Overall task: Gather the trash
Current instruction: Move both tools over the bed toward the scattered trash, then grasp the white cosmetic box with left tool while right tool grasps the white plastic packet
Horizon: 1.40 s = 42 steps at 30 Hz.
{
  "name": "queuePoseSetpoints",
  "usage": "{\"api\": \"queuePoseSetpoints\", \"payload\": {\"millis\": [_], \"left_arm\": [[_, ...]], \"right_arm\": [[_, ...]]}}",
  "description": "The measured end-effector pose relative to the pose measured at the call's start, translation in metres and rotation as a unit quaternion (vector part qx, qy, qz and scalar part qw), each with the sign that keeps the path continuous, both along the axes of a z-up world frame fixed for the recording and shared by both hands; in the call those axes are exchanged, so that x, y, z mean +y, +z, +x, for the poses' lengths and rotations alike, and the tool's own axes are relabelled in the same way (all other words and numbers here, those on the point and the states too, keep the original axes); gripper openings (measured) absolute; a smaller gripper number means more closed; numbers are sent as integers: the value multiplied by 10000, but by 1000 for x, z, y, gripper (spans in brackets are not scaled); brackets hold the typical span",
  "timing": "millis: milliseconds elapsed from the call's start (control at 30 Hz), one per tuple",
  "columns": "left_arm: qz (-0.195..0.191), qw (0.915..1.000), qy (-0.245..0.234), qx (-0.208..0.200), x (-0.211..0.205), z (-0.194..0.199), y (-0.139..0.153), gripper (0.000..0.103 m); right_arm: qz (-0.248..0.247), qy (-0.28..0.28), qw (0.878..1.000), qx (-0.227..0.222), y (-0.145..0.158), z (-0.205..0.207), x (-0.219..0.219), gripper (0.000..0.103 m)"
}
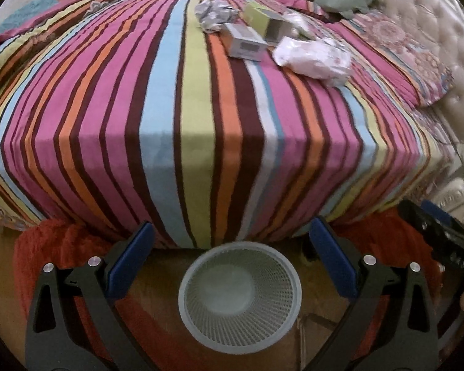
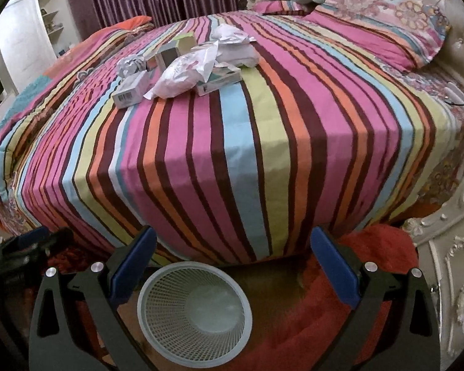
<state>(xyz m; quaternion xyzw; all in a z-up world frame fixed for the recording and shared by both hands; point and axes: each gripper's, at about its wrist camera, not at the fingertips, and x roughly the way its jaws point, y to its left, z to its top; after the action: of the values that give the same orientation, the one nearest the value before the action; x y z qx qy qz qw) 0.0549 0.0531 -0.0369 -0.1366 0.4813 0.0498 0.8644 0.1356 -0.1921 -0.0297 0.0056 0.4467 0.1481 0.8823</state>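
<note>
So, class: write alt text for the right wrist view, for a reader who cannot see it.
Open right gripper hovers above an empty mesh wastebasket standing on the floor beside a striped bedspread. Farther back on the bed lies a pile of trash: a crumpled white bag, small boxes and balled-up paper.

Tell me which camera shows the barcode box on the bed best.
The right wrist view. The barcode box lies nearer there, its barcode label facing the camera and nothing covering it. In the left wrist view the same box sits farther off and blurred, beside the white bag; no barcode can be made out.
</note>
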Motion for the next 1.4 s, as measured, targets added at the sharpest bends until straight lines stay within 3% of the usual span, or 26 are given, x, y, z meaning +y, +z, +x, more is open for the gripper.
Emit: {"api": "queuePoseSetpoints", "payload": {"millis": [167,333,633,800,967,1100,1233,1267,1300,1333,1400], "left_arm": [[74,9998,142,-91,20,42,13,97],[119,9994,251,-205,35,111,34,97],[-392,9975,572,-126,53,212,42,97],[-30,9988,457,170,44,246,33,97],[-101,9985,437,307,46,264,19,97],[249,9968,443,612,45,275,7,97],[716,9946,447,607,43,276,4,77],[784,9941,451,596,44,276,5,68],[846,9938,449,569,46,275,5,64],[897,9934,462,547,49,275,7,52],[821,9941,462,538,55,274,8,49]], "right_arm": [[54,492,9987,-155,8,27,10,96],[148,910,9947,-452,27,65,25,96],[-621,1876,9753,-988,34,129,79,96],[-935,2291,9614,-1201,34,147,101,95],[-1325,2696,9449,-1298,27,162,122,95],[-1509,2880,9379,-1207,16,169,133,95],[-1723,3053,9300,-1105,6,172,145,94],[-1767,3057,9291,-1100,5,172,147,90],[-1777,3095,9277,-1096,4,172,150,73],[-1790,3142,9263,-1055,4,172,152,71],[-1833,3091,9266,-1105,6,170,153,70]]}}
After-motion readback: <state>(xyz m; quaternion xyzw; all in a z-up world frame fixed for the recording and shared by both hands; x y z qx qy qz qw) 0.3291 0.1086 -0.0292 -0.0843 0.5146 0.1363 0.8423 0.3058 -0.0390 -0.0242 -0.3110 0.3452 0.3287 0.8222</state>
